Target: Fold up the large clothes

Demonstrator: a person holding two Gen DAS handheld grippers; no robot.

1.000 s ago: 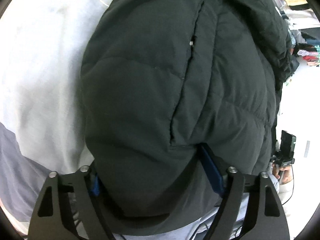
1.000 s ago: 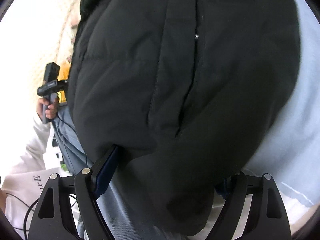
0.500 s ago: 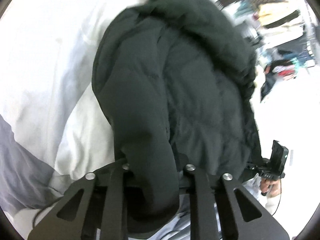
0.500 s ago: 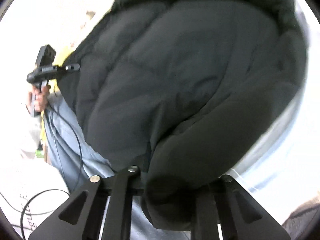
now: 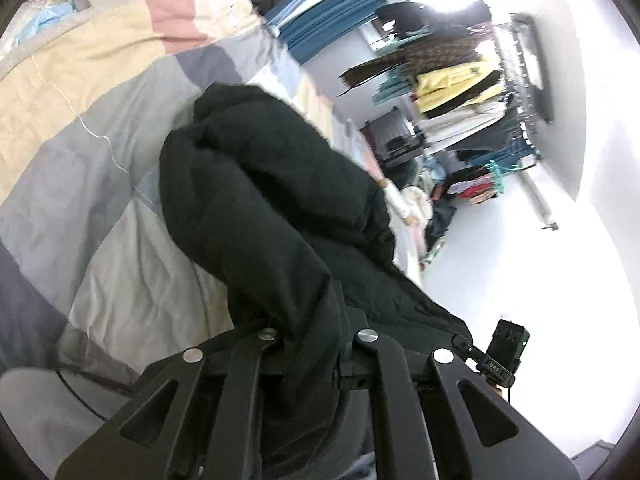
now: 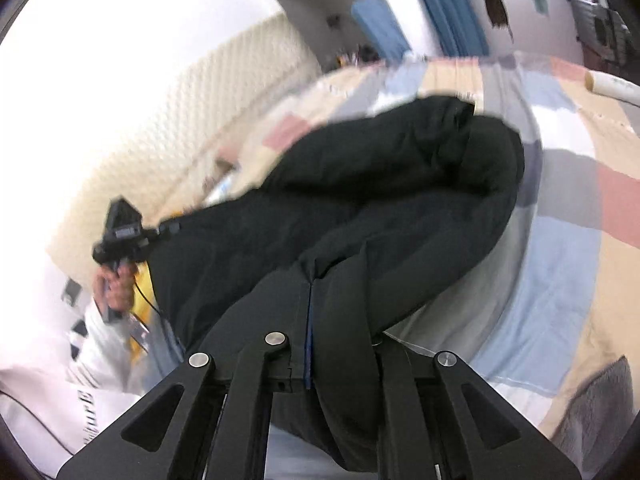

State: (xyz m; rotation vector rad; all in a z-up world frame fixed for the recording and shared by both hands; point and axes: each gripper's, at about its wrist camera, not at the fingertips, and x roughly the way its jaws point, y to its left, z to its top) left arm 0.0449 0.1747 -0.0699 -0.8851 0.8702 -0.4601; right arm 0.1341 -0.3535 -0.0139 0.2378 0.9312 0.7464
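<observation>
so i've got a big black puffer jacket (image 5: 256,216) pinched in both grippers at once. my left gripper (image 5: 310,316) has its jaws squeezed nearly together with a thick roll of the jacket's edge bunched between them, fabric spilling down over the black finger arms toward the camera. in the left wrist view the rest of the jacket runs away from the jaws in a long lumpy heap, its far end resting on the patchwork bedspread (image 5: 104,92) with cream, grey, pink and pale blue blocks

my right gripper (image 6: 320,280) is the same story: jaws closed tight on a fold of the jacket, and you can see a thin blue strip of pad where the fingers meet, with padded fabric draped over the right finger. from that side the jacket stretches away and curls at its far end over the same bedspread (image 6: 560,240). whether the middle of it is touching the bed or hanging, i can't tell, it's pretty blurry

in the right wrist view my left hand (image 6: 116,284) shows off to the left, gripping the handle of the other tool, white sleeve (image 6: 60,360) below it. in the left wrist view the top of my right tool peeks out at the lower right past the jacket

background stuff: a rack of hanging clothes (image 5: 460,80) against the wall, and blue curtains (image 6: 444,4)
</observation>
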